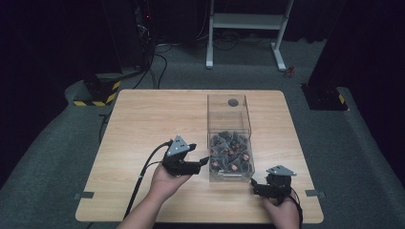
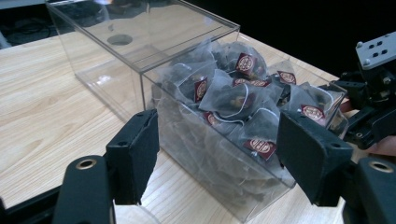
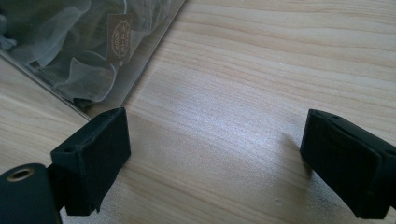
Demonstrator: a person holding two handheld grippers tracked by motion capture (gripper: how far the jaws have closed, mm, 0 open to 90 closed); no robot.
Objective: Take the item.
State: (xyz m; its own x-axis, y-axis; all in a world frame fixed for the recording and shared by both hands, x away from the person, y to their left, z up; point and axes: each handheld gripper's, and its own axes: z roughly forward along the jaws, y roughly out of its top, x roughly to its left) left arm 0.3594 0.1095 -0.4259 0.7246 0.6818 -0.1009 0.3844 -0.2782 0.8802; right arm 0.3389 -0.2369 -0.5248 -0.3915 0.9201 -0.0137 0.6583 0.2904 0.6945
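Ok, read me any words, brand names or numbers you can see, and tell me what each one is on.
Nothing can be read as text.
Tea bag tags in the clear plastic box: dark red with a round gold emblem, lettering too small to read.
Tag seen through the box wall in the right gripper view: blurred, unreadable.
Yellow and black hazard stripes on the floor base: a sign, no words.

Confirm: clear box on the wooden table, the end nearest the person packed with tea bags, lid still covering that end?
Not quite. The clear box has its lid over the empty far end; the tea bags lie uncovered, as the left gripper view shows. The rest holds.
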